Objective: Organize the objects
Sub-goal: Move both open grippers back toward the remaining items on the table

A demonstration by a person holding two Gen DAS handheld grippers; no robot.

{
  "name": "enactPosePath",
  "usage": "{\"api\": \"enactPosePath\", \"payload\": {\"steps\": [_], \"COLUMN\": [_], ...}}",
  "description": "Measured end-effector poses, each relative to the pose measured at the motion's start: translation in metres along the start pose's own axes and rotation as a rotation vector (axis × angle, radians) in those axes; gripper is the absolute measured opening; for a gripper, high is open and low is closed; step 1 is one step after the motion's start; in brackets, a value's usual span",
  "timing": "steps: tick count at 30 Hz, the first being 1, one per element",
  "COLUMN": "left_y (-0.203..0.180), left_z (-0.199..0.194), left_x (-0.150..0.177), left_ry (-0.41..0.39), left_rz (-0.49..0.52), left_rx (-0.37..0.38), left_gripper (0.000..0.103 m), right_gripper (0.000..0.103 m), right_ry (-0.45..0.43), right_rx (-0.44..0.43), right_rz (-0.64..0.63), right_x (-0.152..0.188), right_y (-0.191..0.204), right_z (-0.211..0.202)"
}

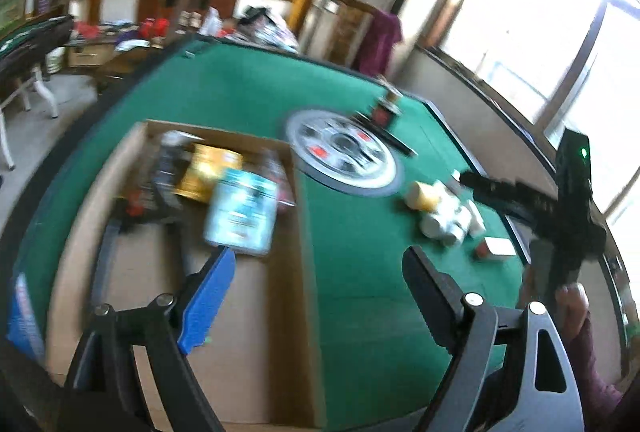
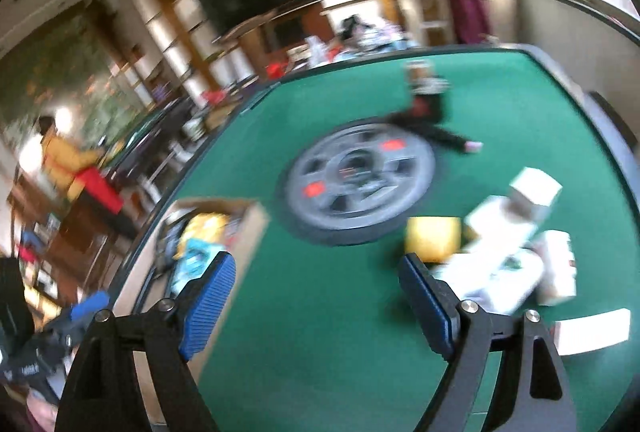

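Left wrist view: green felt table [image 1: 248, 92] carries an open brown cardboard box [image 1: 248, 296] already holding a light-blue packet [image 1: 242, 216], a yellow packet [image 1: 208, 172] and some dark items too blurred to name, so part of the sorting looks done. Still outside, right of the round grey centre disc [image 2: 360, 188], lie a cluster of white boxes and bottles [image 2: 508, 256] with a yellow tub [image 2: 434, 238], plus dark items beyond the disc. Left gripper [image 1: 320, 296] and right gripper [image 2: 316, 296] both stand wide open, holding nothing.
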State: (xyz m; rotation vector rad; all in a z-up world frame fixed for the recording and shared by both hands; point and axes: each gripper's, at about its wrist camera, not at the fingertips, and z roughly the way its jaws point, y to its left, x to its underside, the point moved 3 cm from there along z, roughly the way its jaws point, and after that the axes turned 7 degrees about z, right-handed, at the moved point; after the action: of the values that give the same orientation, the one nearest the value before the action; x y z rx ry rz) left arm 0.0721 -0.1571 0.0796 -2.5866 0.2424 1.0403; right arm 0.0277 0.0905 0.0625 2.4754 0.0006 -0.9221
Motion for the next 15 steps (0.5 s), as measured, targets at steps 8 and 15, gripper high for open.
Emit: {"api": "enactPosePath", "payload": {"steps": [8,15], "left_y": [-0.083,-0.113], "left_z": [0.062,0.111], "left_x": [0.016,0.041], "left_ry": [0.125,0.243], "left_rz": [0.133,0.189], "left_rx": [0.105,0.105], "left_gripper": [0.085,0.085], "right_gripper": [0.089,0.09], "right_ry": [-0.103,-0.097], "right_rx": [0.137,0.203], "right_rz": [0.179,0.272], "right_x": [-0.018,-0.016], "right_y": [-0.114,-0.165], "right_z": [-0.051,-0.055]}}
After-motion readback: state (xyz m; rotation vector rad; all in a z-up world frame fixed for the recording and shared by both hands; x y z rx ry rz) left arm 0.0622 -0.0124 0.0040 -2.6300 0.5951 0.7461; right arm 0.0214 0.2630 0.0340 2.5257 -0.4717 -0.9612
